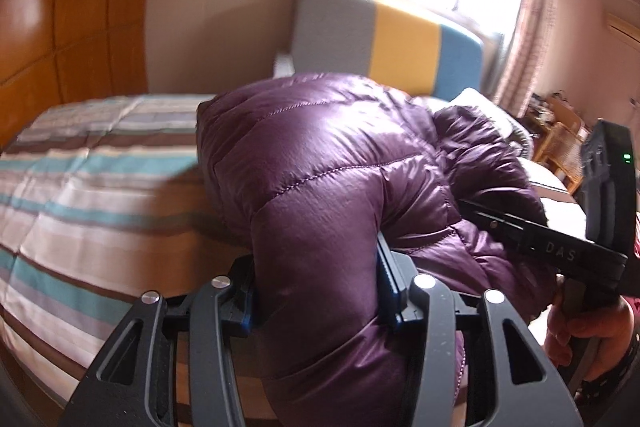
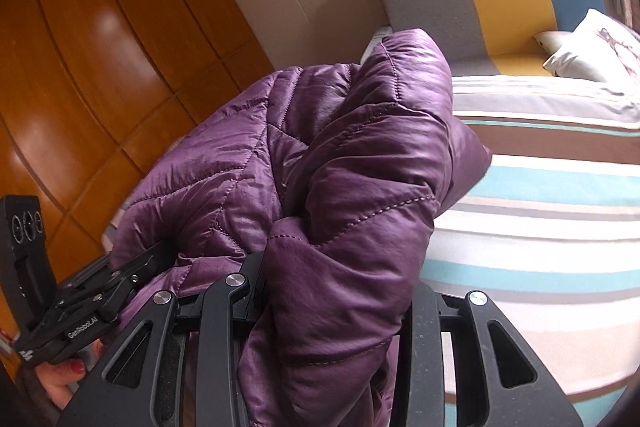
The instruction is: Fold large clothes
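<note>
A shiny purple quilted down jacket [image 1: 320,155] is bunched up and held above a striped bed [image 1: 88,187]. My left gripper [image 1: 316,287] is shut on a thick fold of the jacket, which fills the gap between its fingers. My right gripper [image 2: 336,291] is shut on another bundle of the purple jacket [image 2: 340,155]. The right gripper also shows at the right edge of the left wrist view [image 1: 520,227], its tips buried in the jacket. The left gripper shows at the lower left of the right wrist view [image 2: 108,279], also at the jacket's edge.
The bed has a cover striped in teal, brown and white [image 2: 540,211]. A grey, yellow and blue headboard [image 1: 400,43] stands under a bright window. A white pillow [image 2: 596,47] lies near it. An orange wooden wardrobe [image 2: 88,59] stands on the left.
</note>
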The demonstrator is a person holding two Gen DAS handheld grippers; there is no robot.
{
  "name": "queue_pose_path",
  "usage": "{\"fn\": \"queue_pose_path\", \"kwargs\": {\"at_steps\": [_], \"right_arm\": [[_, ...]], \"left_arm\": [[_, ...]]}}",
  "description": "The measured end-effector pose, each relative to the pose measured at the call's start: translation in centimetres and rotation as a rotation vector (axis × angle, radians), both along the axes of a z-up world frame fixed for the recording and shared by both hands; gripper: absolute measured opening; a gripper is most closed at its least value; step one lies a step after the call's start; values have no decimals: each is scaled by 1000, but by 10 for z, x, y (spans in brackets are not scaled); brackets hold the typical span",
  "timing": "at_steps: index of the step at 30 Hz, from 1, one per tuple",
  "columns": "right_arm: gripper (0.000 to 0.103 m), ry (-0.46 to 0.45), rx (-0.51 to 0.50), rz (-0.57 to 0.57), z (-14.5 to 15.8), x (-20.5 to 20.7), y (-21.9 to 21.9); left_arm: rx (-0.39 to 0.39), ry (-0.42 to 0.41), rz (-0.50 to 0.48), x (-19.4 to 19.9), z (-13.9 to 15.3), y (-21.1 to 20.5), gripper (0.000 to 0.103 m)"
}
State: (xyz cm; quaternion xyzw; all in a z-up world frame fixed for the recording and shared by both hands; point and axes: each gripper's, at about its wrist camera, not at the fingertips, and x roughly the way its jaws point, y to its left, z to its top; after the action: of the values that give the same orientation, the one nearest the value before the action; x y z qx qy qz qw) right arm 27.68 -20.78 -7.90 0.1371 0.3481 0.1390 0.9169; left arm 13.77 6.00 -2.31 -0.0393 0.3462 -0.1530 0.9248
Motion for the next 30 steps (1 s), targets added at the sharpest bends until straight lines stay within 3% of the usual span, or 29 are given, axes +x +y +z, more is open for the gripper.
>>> {"fn": "queue_pose_path", "kwargs": {"at_steps": [3, 8, 13, 18, 21, 24, 30], "right_arm": [[43, 43, -60, -30, -17, 16, -8], [43, 64, 6, -51, -27, 19, -35], [54, 60, 77, -90, -17, 7, -47], [56, 9, 9, -158, -6, -6, -55], [56, 43, -73, -184, -10, -4, -52], [56, 103, -138, -182, -24, -1, -34], [56, 138, -69, -195, -39, 3, -51]], "left_arm": [[-7, 28, 11, 14, -18, 1, 60], [16, 13, 10, 13, -24, -6, 64], [-36, 43, 46, 4, -18, 5, 73], [-15, -14, 88, -15, -3, 12, 75], [25, -33, 96, -16, -1, 9, 78], [52, 12, 69, -7, -12, 1, 78], [10, 73, 58, 3, -25, 6, 80]]}}
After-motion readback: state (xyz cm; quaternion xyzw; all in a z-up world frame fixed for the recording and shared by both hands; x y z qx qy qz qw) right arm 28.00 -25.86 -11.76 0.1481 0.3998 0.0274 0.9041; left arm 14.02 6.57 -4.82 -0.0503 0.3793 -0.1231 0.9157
